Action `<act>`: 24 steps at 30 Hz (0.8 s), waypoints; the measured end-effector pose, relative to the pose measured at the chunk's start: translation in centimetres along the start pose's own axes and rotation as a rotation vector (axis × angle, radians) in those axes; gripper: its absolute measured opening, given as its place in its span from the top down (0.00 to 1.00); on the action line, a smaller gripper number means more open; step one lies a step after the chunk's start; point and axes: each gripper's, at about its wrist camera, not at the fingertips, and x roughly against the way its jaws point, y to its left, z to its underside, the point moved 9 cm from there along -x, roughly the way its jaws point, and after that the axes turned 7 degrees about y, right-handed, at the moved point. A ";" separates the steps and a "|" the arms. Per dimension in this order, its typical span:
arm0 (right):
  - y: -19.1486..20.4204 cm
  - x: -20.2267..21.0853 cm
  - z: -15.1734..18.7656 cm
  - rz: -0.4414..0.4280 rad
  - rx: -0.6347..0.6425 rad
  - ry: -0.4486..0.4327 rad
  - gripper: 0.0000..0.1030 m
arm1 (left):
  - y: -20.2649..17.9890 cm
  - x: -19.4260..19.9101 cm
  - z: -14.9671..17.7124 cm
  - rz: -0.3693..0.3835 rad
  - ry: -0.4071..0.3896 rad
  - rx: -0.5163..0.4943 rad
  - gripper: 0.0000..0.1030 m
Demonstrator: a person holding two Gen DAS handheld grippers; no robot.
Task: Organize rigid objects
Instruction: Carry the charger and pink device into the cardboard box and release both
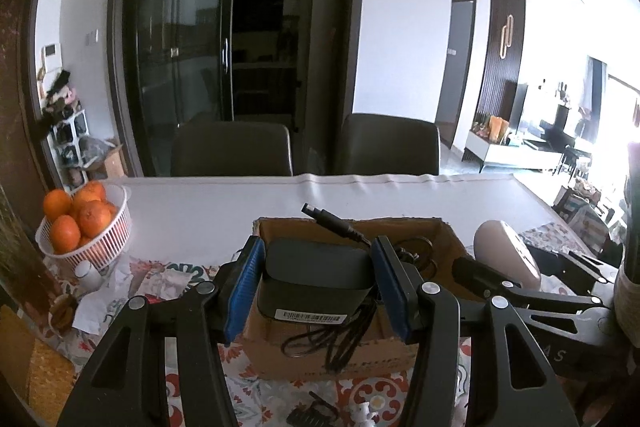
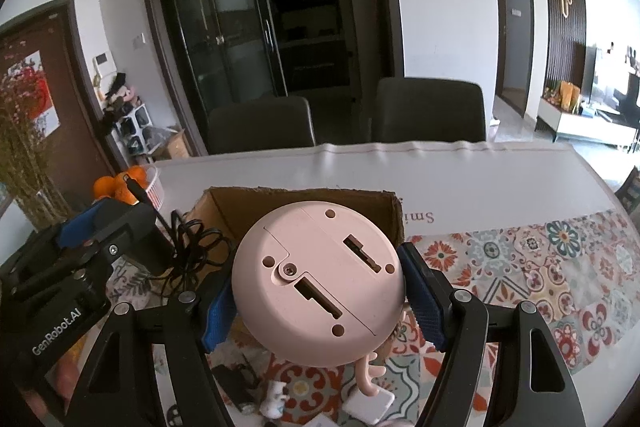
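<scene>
Your left gripper (image 1: 316,287) clenched the black box (image 1: 314,277); your right gripper (image 2: 320,303) gripped the pink gadget (image 2: 318,281). You did best lowering each fully inside the carton (image 2: 224,203) before releasing.

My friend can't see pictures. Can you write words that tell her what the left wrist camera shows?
The left gripper holds a black power adapter, cable dangling, above an open cardboard box on a patterned tablecloth. A white basket of oranges sits at left.

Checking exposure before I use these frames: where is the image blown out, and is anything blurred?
Left wrist: window side at right washes out white; adapter and left gripper sharp. Right wrist: even light, mild brightness far right; pink base in right gripper sharp. Both bend straight edges, fisheye.
</scene>
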 end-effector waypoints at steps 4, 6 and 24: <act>-0.3 -1.6 -0.4 -0.008 -0.013 0.038 0.28 | 0.3 -1.6 -0.2 0.003 0.037 0.020 0.47; -0.4 -2.4 -0.9 -0.009 -0.015 0.054 0.28 | 0.3 -2.6 -0.5 -0.001 0.060 0.024 0.47; -0.5 -2.3 -1.3 0.035 -0.025 0.069 0.24 | 1.8 -2.2 0.0 -0.093 0.079 0.027 0.15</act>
